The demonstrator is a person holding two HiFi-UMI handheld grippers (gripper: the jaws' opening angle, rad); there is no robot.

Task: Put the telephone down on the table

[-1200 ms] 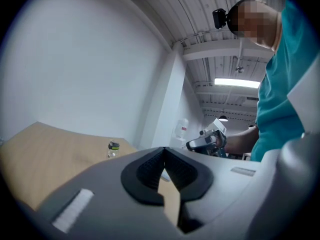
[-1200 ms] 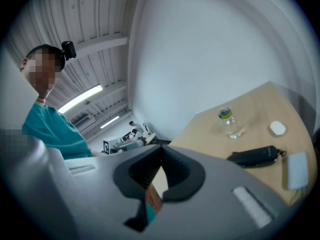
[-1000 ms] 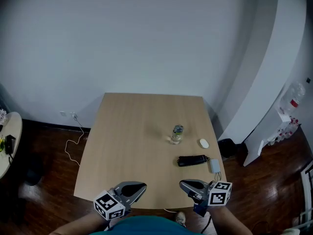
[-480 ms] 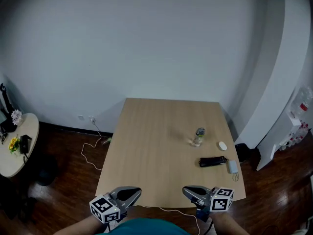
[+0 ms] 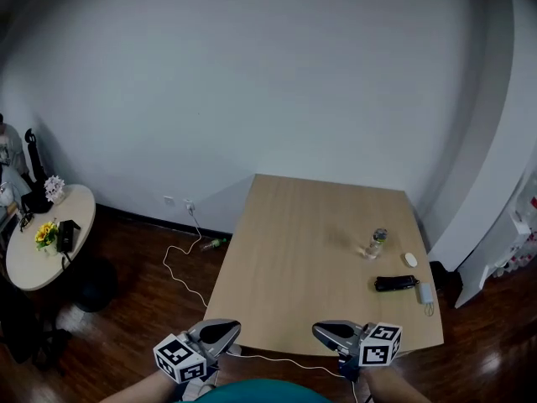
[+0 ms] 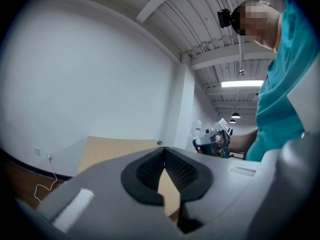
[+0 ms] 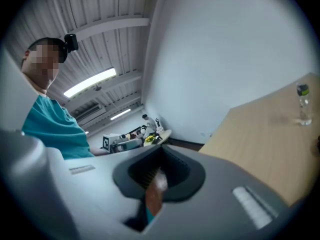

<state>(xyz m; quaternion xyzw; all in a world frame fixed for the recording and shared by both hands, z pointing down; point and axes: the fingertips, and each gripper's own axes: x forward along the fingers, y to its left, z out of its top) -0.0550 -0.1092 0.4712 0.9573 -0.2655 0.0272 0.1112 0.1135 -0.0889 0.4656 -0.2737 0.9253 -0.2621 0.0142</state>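
Closed, empty left claw and right claw by near edge of table

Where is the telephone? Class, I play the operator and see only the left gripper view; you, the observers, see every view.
Observer: In the head view the black telephone lies flat on the table, near its right edge.
Operator: What is next to it?
Observer: A small pale gadget lies just off its right end; a clear bottle stands farther back.
Operator: Does the right claw hold anything?
Observer: No. The right gripper view shows it shut, with nothing between its jaws.
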